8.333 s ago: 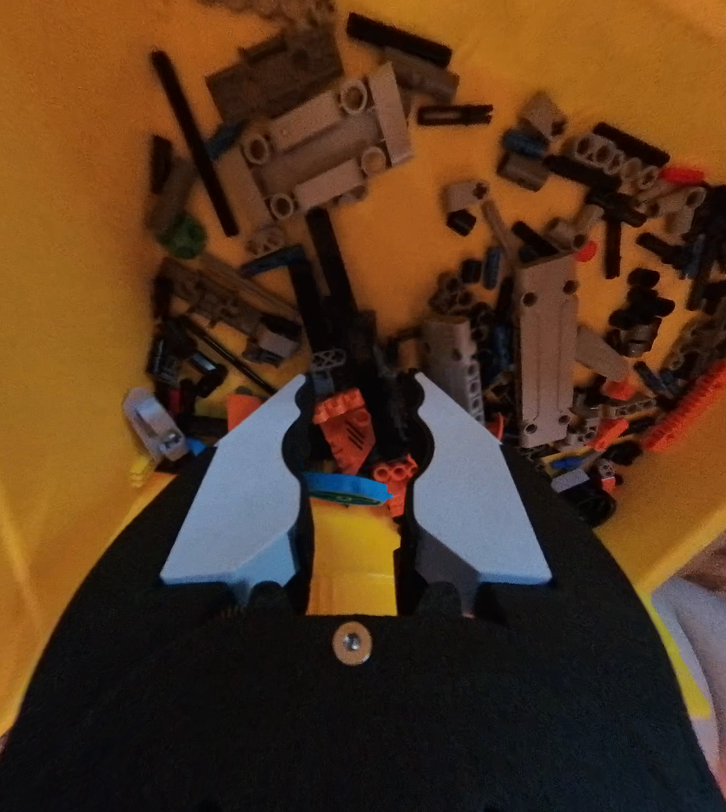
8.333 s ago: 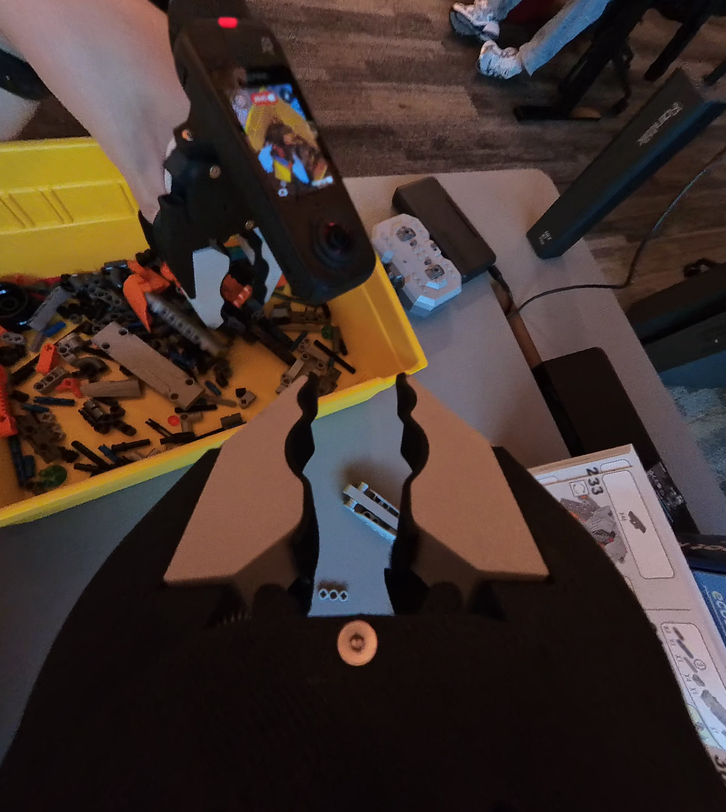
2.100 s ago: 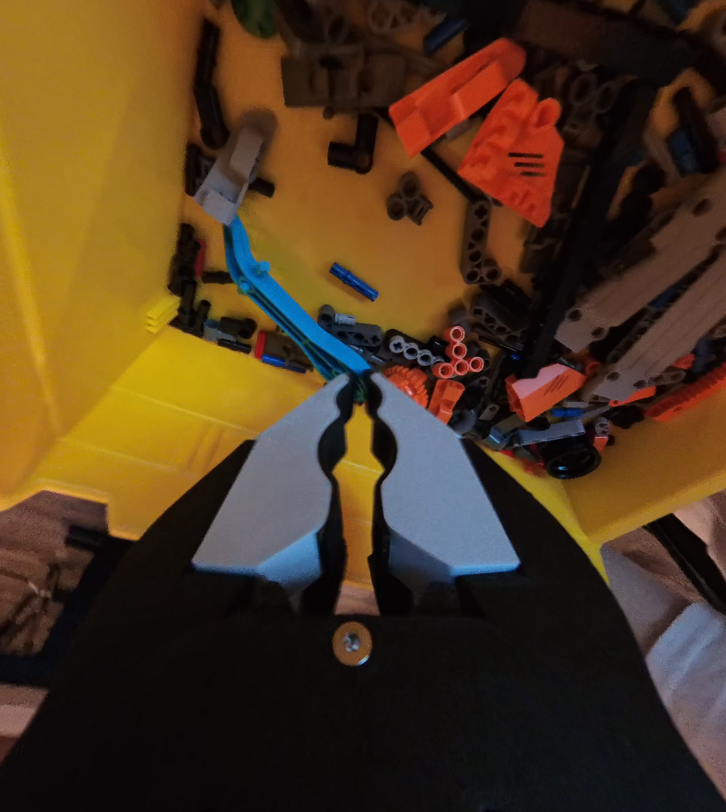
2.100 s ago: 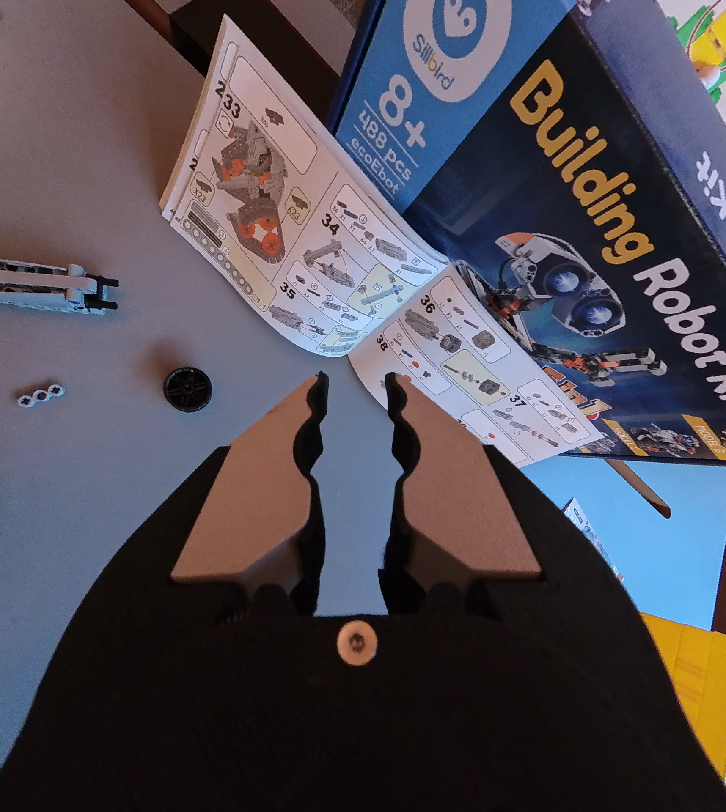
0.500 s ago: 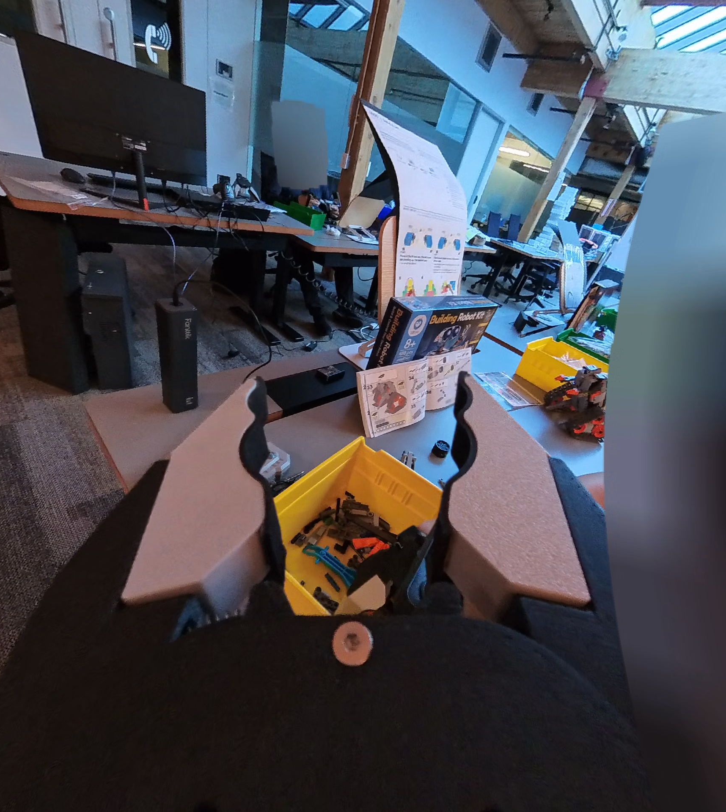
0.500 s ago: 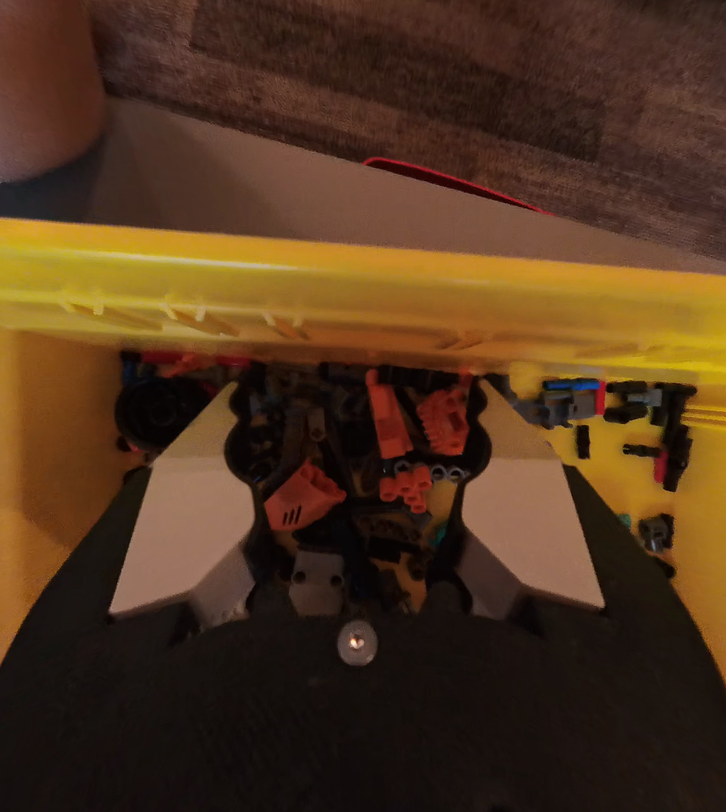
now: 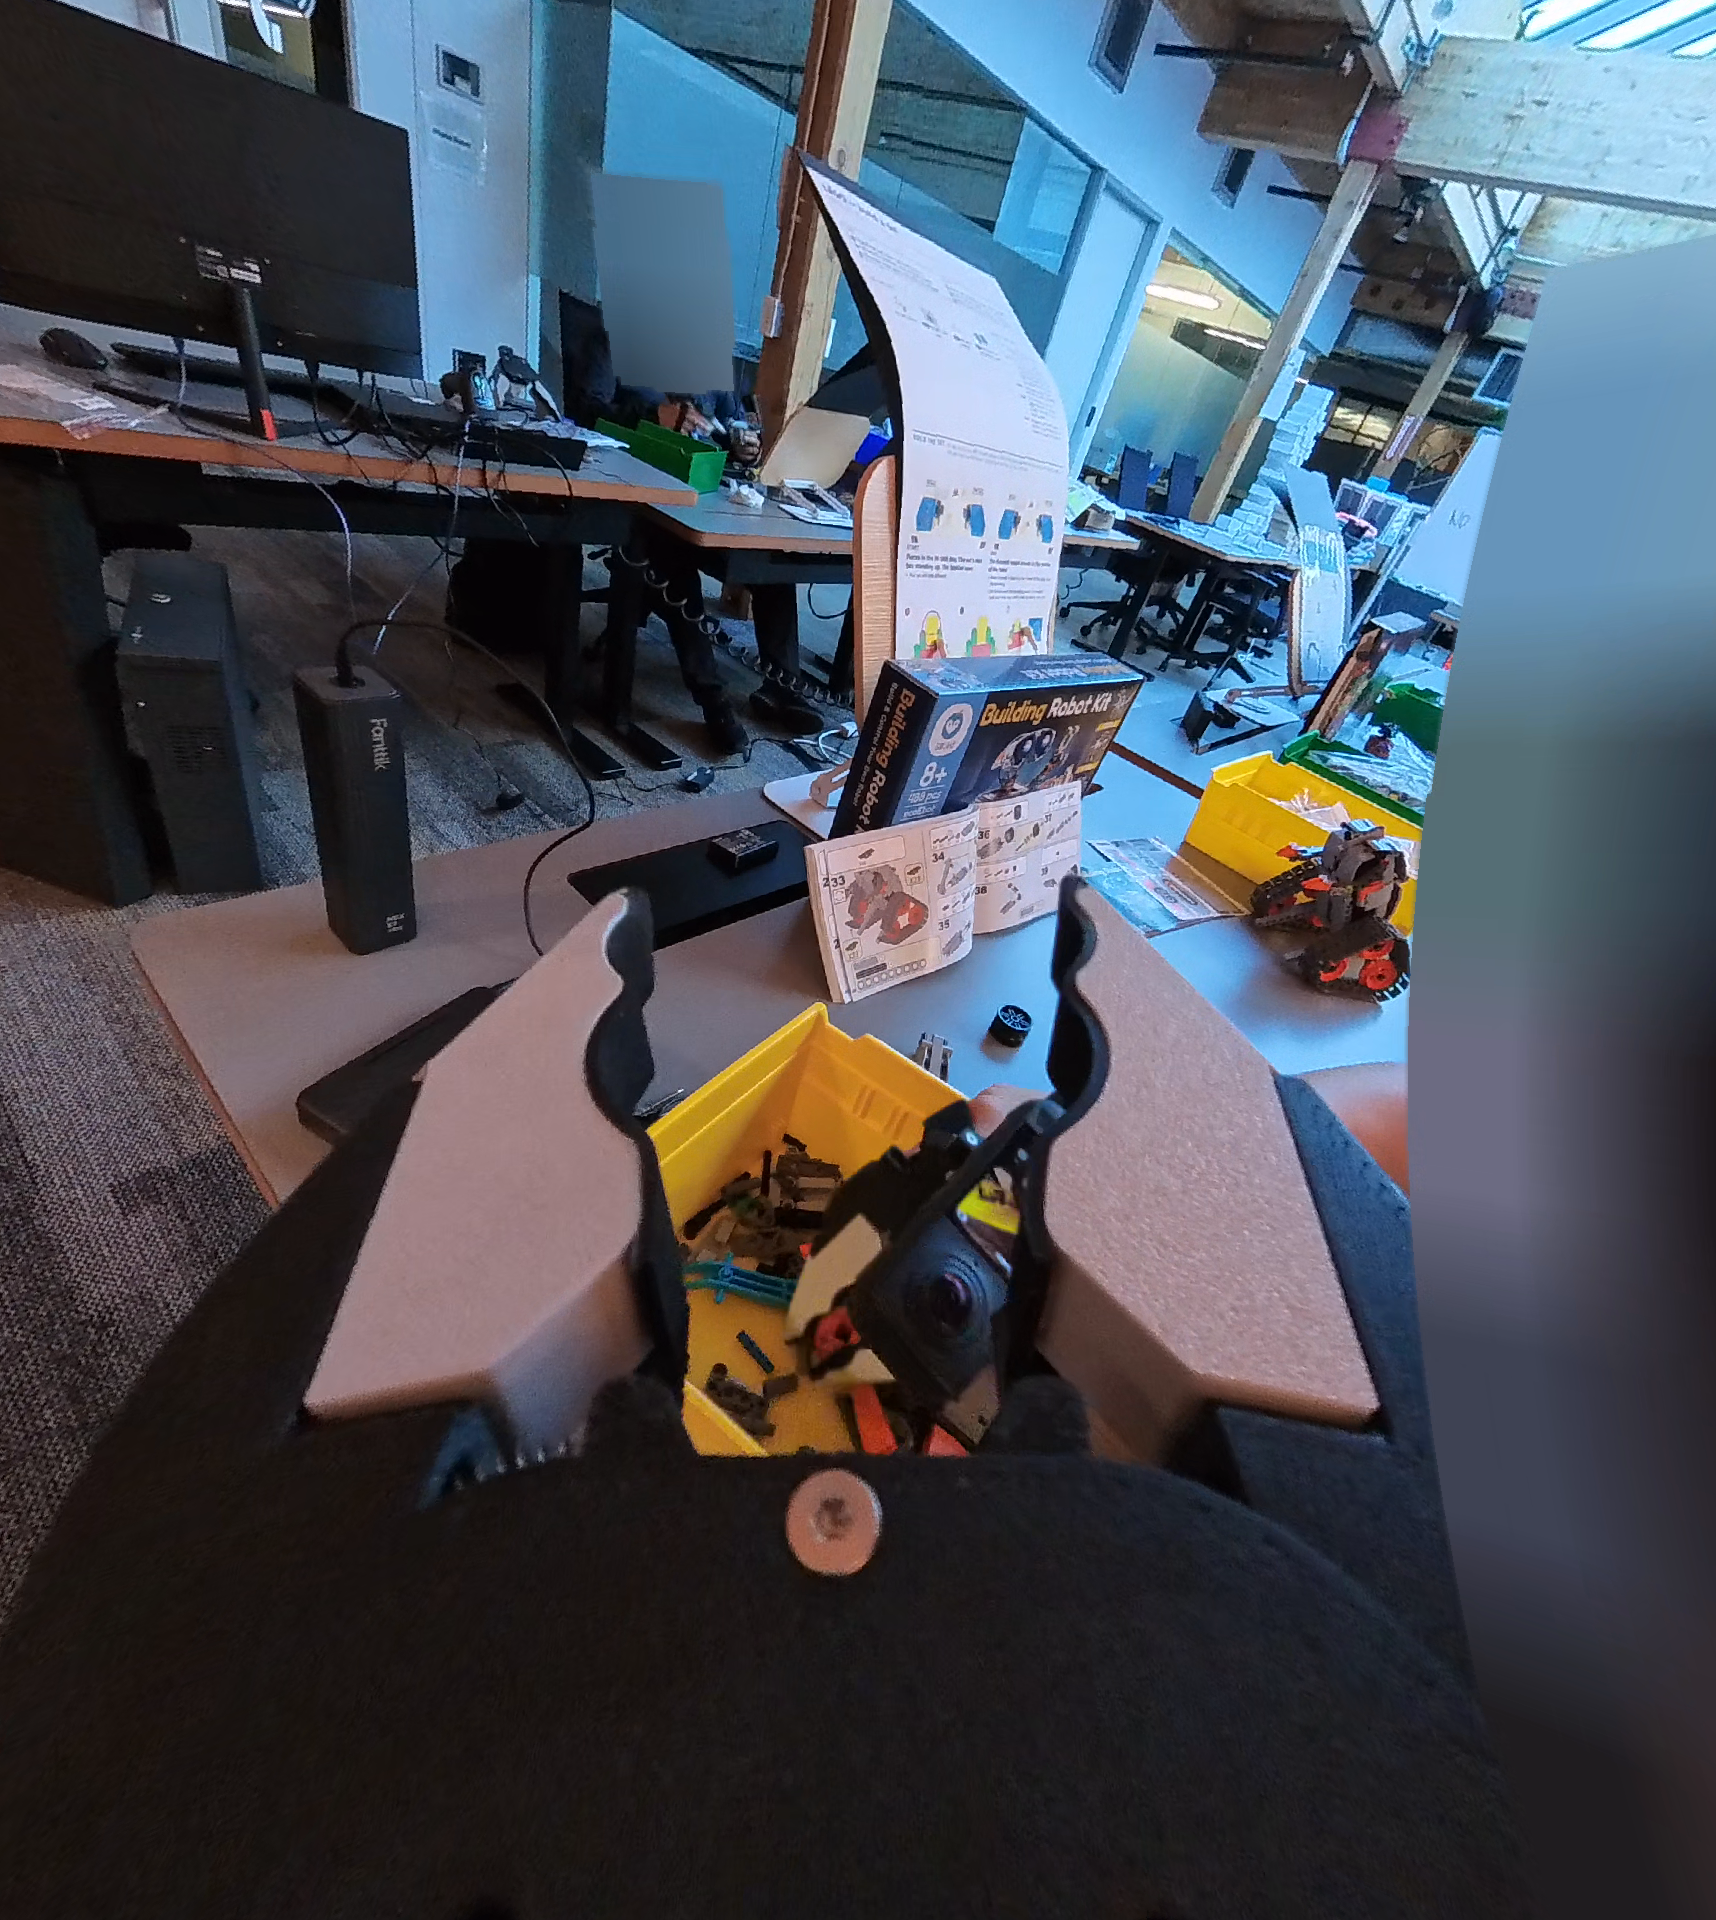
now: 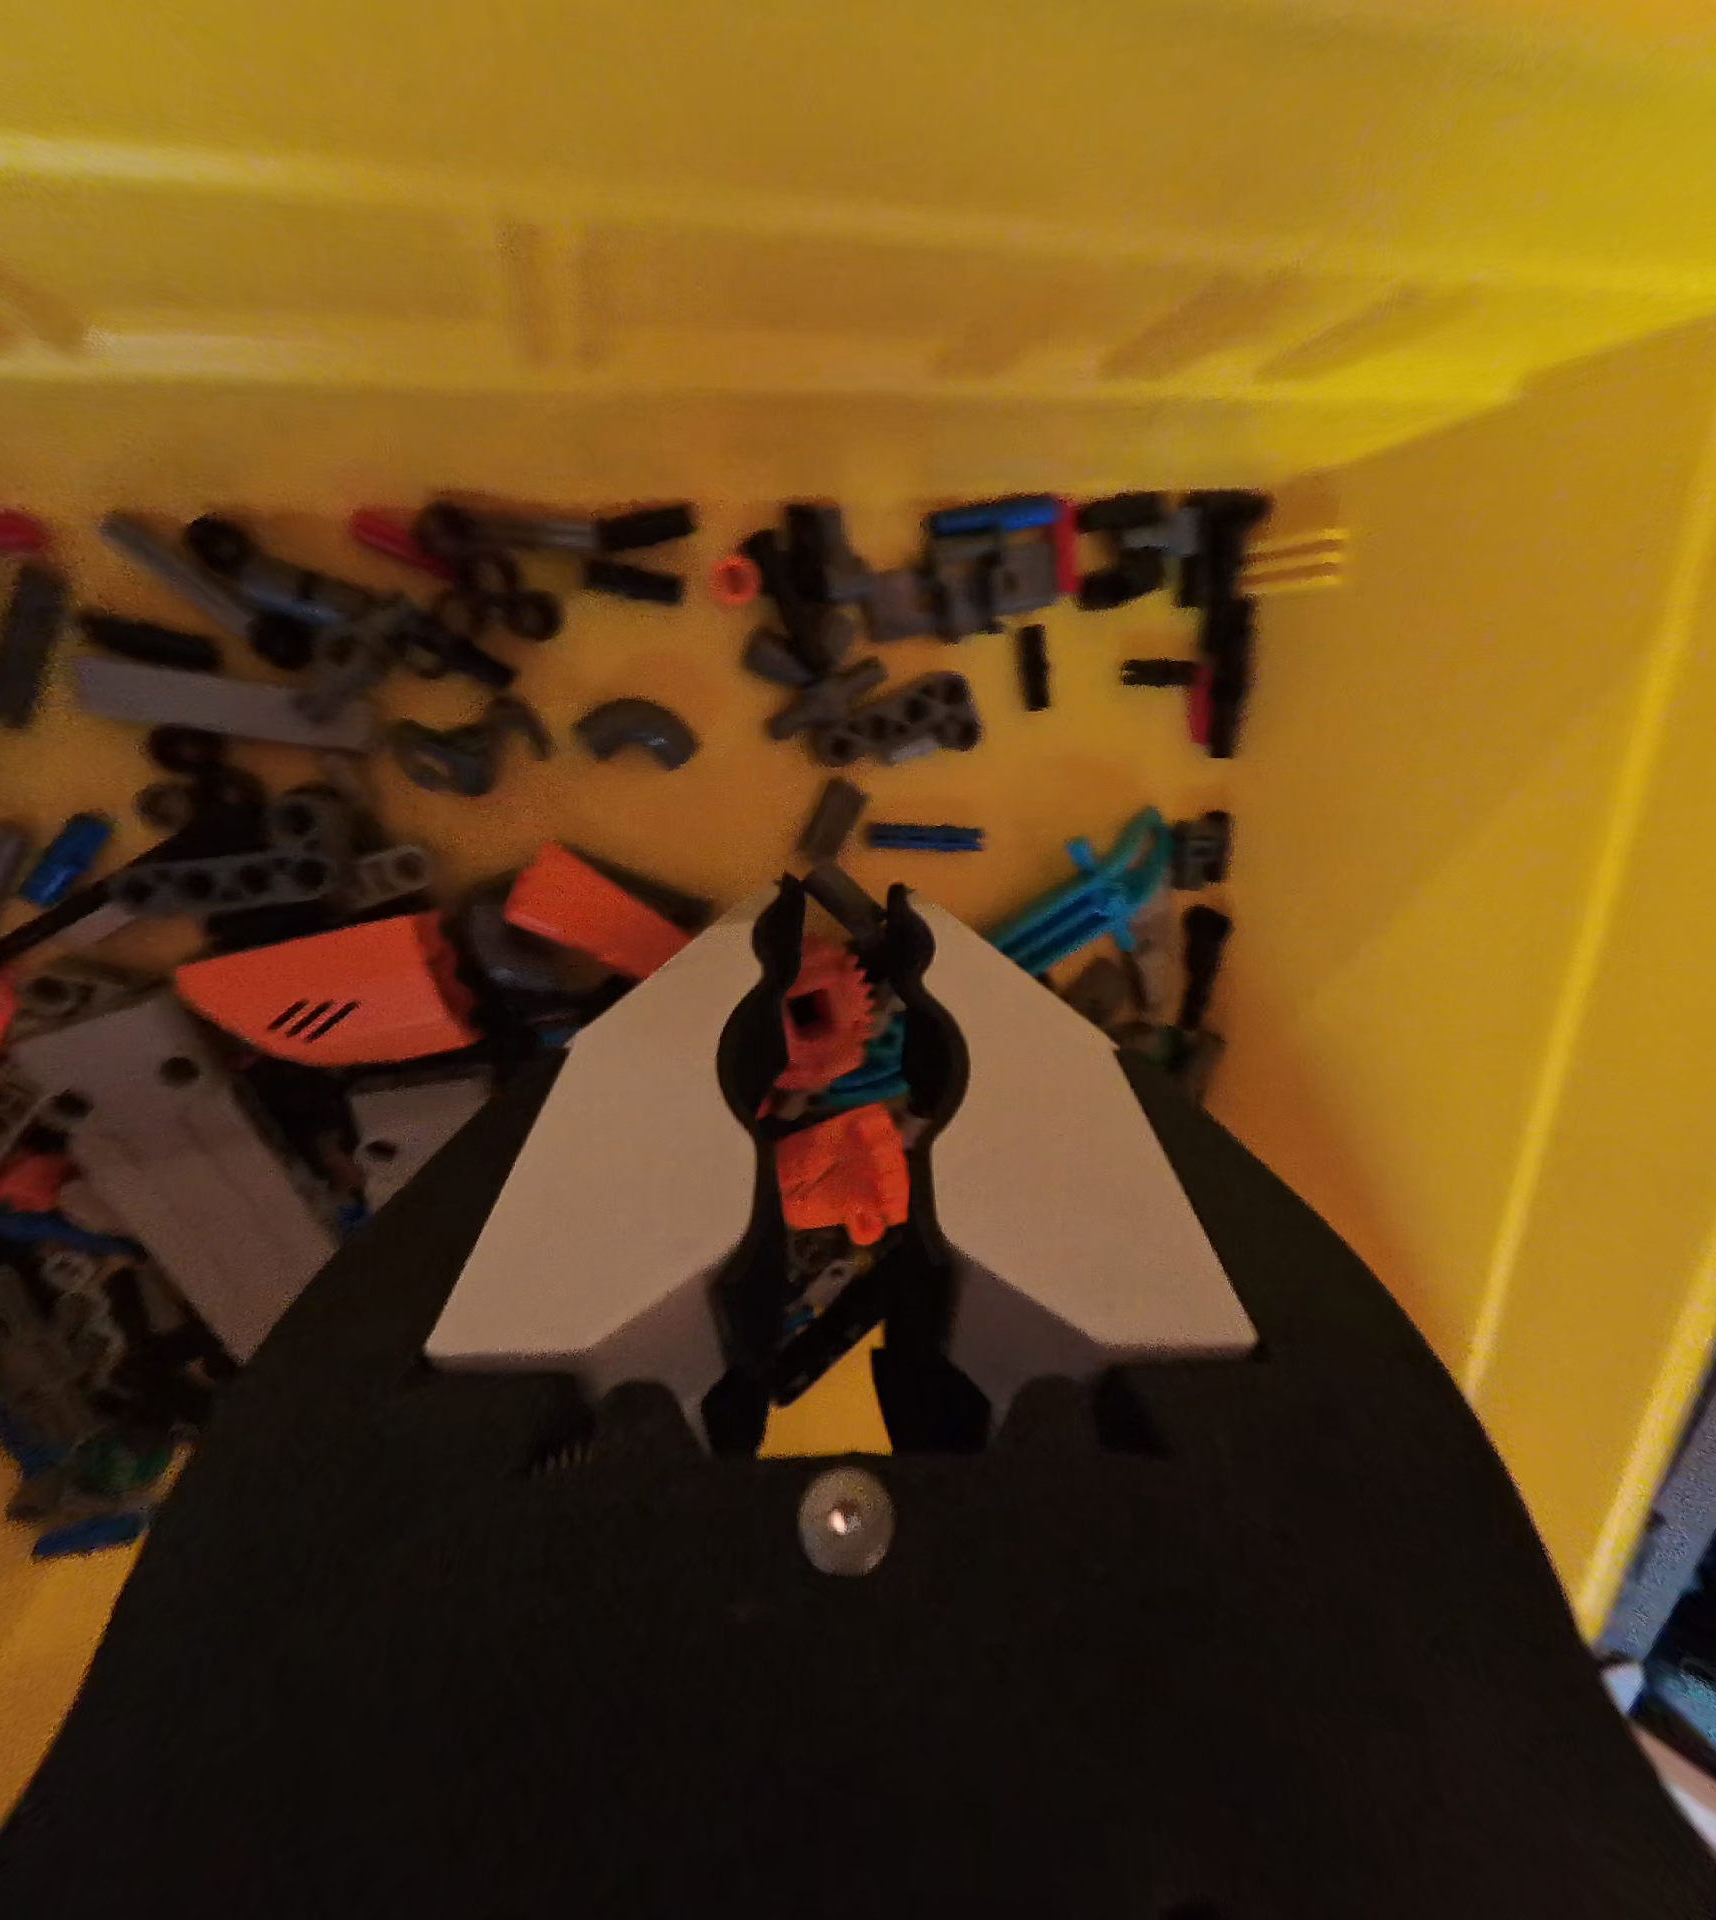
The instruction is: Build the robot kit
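Observation:
My left gripper (image 7: pixel 851 899) is open wide and empty, held high over the near end of a yellow bin (image 7: pixel 833 1091) of loose building pieces. Between its fingers I see my right gripper (image 7: pixel 921 1288) reaching down into that bin. In the right wrist view the right gripper (image 8: pixel 841 894) is deep inside the bin (image 8: pixel 833 260). Its jaws stand narrow around a small orange gear (image 8: pixel 818 1013) that sits in the hollow between them. An orange block (image 8: pixel 838 1174) and a teal curved piece (image 8: pixel 1093 904) lie just below and to the right.
On the grey table beyond the bin are an open instruction booklet (image 7: pixel 937 894), a dark blue kit box (image 7: pixel 989 738), a small black wheel (image 7: pixel 1010 1023), a tracked robot model (image 7: pixel 1342 904), a second yellow bin (image 7: pixel 1249 810) and an upright black power bank (image 7: pixel 360 810). Orange panels (image 8: pixel 324 987) and grey beams crowd the bin's left side. Some 30 cm of space lies between my two pairs of fingers.
The right gripper has gone deeper into the bin and narrowed from wide open around the orange gear. The left gripper, earlier shut on a blue piece in the bin, stays raised and open.

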